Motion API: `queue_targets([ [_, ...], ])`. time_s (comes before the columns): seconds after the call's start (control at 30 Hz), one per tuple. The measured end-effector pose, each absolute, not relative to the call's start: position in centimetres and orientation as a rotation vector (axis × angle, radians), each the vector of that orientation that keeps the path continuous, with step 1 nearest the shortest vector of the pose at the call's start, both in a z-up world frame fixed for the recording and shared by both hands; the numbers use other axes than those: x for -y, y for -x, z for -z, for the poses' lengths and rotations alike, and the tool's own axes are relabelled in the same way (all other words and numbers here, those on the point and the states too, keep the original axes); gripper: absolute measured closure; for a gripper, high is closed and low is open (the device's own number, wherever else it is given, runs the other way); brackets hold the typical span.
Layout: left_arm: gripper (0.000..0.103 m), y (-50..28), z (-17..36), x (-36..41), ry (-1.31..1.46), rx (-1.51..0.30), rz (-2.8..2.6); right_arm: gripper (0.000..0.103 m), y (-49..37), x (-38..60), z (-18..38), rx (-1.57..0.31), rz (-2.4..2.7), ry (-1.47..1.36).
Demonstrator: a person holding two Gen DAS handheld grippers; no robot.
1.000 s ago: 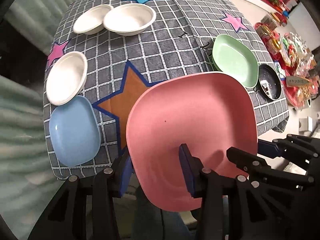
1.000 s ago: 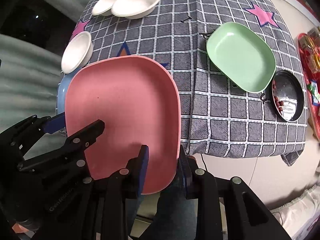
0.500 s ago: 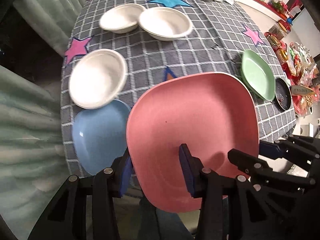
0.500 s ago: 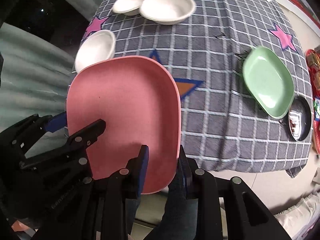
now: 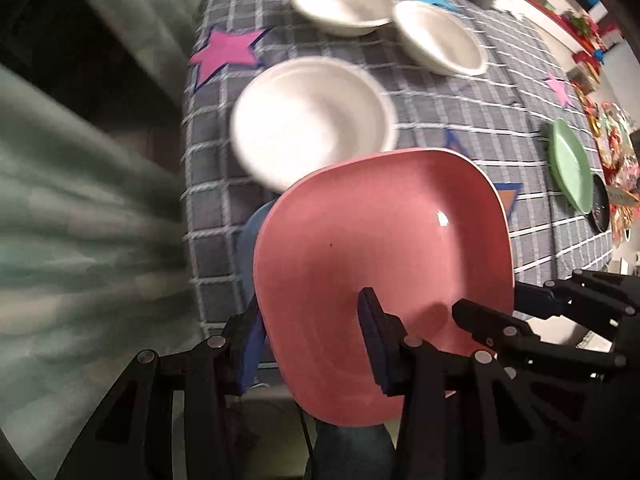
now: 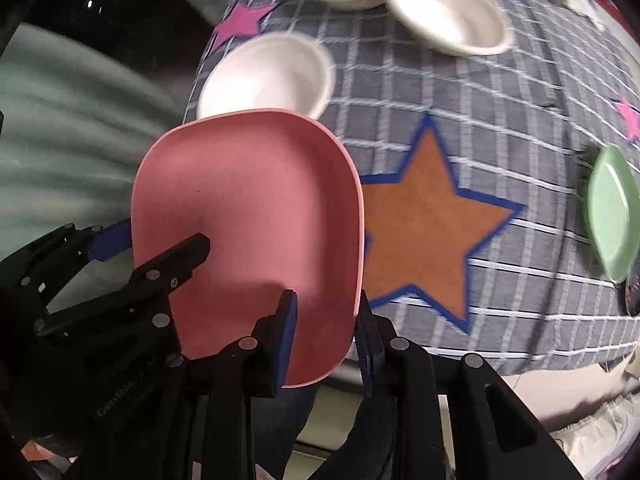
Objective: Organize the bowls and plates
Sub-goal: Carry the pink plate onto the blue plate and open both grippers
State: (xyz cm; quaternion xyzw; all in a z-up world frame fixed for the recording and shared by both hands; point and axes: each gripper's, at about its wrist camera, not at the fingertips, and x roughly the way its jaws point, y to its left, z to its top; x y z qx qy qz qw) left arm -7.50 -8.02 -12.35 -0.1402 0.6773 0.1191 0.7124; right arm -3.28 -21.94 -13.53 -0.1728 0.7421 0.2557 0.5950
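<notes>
I hold the pink plate (image 5: 384,264) in the air above the near edge of the checked tablecloth (image 5: 460,116), gripped from both sides. My left gripper (image 5: 312,344) is clamped on its near left rim, one blue pad under the plate and one on its upper face. My right gripper (image 6: 326,332) is clamped on the near right rim, the plate's edge pinched between its two fingers. A sliver of the blue plate (image 5: 250,248) shows beneath the pink one, just past my left fingers. A white bowl (image 5: 314,122) sits right beyond the plate's far edge.
</notes>
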Motion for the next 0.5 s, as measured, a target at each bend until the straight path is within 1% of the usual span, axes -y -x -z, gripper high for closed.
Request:
queue_targets([
  [0.2,0.055,8.0,14.4,6.5,0.325,-1.545,-0.253,0.072,4.0,19.5,16.3,-1.782,-0.595,0.436],
  [0.5,0.055,7.7,17.9,7.1,0.320,-1.635,-0.184,0.072,3.8,20.4,20.2,-1.878,-0.511,0.459],
])
